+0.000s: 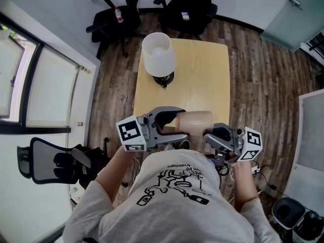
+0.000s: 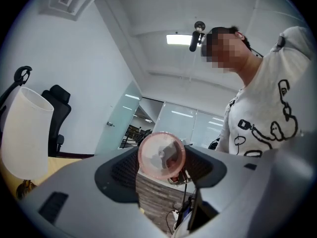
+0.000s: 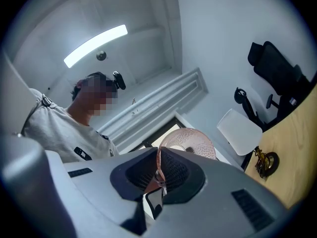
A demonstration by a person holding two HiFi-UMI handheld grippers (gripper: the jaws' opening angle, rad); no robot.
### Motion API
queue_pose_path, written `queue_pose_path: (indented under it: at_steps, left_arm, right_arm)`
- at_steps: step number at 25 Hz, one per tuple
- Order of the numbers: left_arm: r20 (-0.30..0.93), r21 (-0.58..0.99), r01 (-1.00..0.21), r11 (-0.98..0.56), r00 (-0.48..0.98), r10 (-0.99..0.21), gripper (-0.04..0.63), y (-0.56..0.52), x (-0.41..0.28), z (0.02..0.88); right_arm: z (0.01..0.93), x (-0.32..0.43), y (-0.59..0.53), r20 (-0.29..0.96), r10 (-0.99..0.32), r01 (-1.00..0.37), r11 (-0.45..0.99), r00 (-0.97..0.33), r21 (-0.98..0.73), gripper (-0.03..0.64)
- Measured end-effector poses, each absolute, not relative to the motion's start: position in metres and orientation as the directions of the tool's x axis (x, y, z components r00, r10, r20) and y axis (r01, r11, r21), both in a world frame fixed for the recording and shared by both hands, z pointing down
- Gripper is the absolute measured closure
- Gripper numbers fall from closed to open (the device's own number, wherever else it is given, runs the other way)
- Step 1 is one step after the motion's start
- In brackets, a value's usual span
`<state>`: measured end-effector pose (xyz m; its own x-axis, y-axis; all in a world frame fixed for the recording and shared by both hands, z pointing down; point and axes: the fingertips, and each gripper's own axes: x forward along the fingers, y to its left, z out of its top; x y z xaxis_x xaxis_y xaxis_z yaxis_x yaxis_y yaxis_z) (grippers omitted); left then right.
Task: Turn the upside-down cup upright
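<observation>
Pinching cup (image 1: 195, 123) rim, right gripper (image 3: 159, 170) jaws pressed together on wall; cup sideways, airborne, between grippers. Left gripper (image 2: 161, 157) jaws wide, pads apparently against base. Judged half-turned: righting and set-down on table (image 1: 202, 75) beyond remain.

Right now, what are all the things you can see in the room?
cup: one, see-through pink, on its side in the air, over the table's near end
table: one, light wood, middle of the room
lamp: one, white shade on a dark base, at the table's far end
office chairs: three, black, two past the table's far end, one at the left
floor: one, brown wood planks, around the table
shirt: one, white with black print, on the person
left gripper: one, grey, jaws closed on the cup's bottom end
right gripper: one, grey, jaws pinching the cup's rim
</observation>
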<state>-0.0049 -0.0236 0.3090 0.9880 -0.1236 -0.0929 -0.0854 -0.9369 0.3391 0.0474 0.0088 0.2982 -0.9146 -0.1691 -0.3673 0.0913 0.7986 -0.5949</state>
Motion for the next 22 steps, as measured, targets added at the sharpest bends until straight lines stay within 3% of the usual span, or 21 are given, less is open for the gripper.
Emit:
queue_pose_path:
  at_steps: [5,11,13,15,17,20,22]
  left_arm:
    - [-0.089,0.338,-0.094,-0.936,0.987,-0.132,0.311,-0.024,-0.005,0.31]
    - [-0.108,0.393,-0.111,-0.913,0.98,-0.166,0.311,-0.027,-0.008,0.317]
    - [-0.103,0.398,-0.126,-0.909,0.978,-0.18,0.311,-0.028,-0.011,0.321]
    - [-0.091,0.398,-0.144,-0.906,0.976,-0.195,0.311,-0.03,-0.014,0.325]
    - [-0.075,0.397,-0.165,-0.903,0.975,-0.211,0.311,-0.033,-0.017,0.329]
    - [-0.04,0.39,-0.194,-0.9,0.973,-0.228,0.311,-0.037,-0.018,0.337]
    - [-0.024,0.39,-0.209,-0.897,0.971,-0.236,0.311,-0.038,-0.017,0.341]
  right_arm:
    - [0.3,0.047,0.008,-0.341,-0.192,0.051,0.806,-0.92,-0.59,0.58]
    - [0.306,0.051,0.005,-0.195,-0.246,-0.096,0.819,-0.95,-0.565,0.574]
    - [0.314,0.052,0.002,-0.083,-0.286,-0.206,0.834,-0.955,-0.512,0.505]
    - [0.321,0.052,0.0,0.078,-0.339,-0.344,0.867,-0.938,-0.36,0.455]
    - [0.327,0.05,-0.002,0.251,-0.405,-0.44,0.892,-0.879,-0.105,0.408]
    - [0.34,0.043,-0.003,0.5,-0.507,-0.421,0.862,-0.702,0.283,0.351]
    - [0.349,0.037,-0.005,0.578,-0.577,-0.337,0.813,-0.577,0.475,0.324]
